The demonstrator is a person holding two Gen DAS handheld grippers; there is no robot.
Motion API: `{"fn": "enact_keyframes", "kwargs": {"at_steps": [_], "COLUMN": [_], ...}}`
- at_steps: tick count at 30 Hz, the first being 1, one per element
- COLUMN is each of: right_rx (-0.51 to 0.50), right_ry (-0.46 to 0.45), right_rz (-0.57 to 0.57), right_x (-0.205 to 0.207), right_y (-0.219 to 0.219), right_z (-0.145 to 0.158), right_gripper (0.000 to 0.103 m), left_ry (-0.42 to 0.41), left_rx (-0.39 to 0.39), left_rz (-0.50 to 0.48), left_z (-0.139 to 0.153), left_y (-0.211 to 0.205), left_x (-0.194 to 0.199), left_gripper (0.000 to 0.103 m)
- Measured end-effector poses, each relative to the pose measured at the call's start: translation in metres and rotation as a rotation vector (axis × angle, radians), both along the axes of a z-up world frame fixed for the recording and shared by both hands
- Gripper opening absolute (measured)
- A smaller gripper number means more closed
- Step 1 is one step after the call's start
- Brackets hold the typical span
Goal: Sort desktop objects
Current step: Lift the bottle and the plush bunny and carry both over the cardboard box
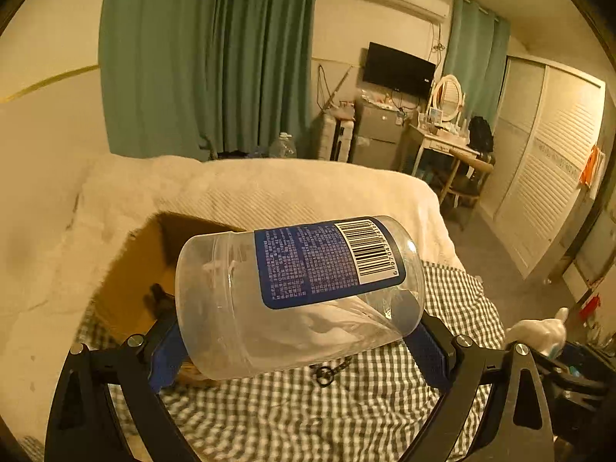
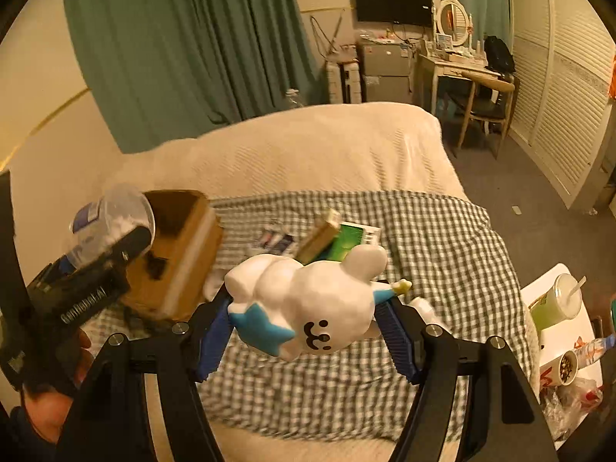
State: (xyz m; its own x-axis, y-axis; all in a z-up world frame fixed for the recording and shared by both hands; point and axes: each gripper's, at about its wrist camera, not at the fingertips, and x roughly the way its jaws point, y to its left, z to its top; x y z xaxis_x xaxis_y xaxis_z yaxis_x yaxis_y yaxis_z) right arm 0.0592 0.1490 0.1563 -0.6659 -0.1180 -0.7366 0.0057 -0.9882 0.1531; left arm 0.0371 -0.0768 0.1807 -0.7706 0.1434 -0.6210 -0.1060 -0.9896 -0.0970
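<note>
Desktop clutter is mid-sort: the left claw point(image 1: 300, 340) clamps a clear plastic jar point(image 1: 300, 296) sideways above the cardboard box point(image 2: 181, 254) on the checked bedspread point(image 2: 423, 238), and the right claw point(image 2: 304, 327) grips a white rabbit figurine point(image 2: 308, 300) aloft. Smooth, rounded bodies could slip from the pads; the figurine might break, or the jar miss the box.

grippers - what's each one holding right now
Left gripper: shut on the clear plastic jar.
Right gripper: shut on the white bunny figurine.

Dim amber light, fisheye-bent edges, slight blur
</note>
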Motion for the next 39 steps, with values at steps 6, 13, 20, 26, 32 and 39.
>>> {"fn": "enact_keyframes", "kwargs": {"at_steps": [6, 13, 20, 26, 32, 39], "right_rx": [-0.004, -0.02, 0.029, 0.048, 0.008, 0.0], "right_ry": [0.054, 0.045, 0.032, 0.001, -0.036, -0.047], "right_rz": [0.019, 0.049, 0.112, 0.169, 0.198, 0.237], "right_x": [0.015, 0.012, -0.011, -0.038, -0.063, -0.101], "right_y": [-0.053, -0.105, -0.155, -0.188, -0.207, -0.236], "right_z": [0.035, 0.013, -0.009, -0.038, -0.059, -0.086], "right_gripper": [0.068, 0.068, 0.068, 0.068, 0.068, 0.068], "left_ry": [0.002, -0.074, -0.054, -0.077, -0.096, -0.127], "left_rx": [-0.005, 0.023, -0.06, -0.078, -0.096, -0.102], "left_rz": [0.056, 0.135, 0.126, 0.181, 0.222, 0.24], "left_z": [0.011, -0.028, -0.047, -0.072, -0.094, -0.119], "left_y": [-0.054, -0.107, -0.117, -0.144, -0.168, -0.183], "left_x": [0.017, -0.003, -0.008, -0.017, -0.028, -0.064], "left_gripper": [0.098, 0.098, 0.098, 0.098, 0.098, 0.098]}}
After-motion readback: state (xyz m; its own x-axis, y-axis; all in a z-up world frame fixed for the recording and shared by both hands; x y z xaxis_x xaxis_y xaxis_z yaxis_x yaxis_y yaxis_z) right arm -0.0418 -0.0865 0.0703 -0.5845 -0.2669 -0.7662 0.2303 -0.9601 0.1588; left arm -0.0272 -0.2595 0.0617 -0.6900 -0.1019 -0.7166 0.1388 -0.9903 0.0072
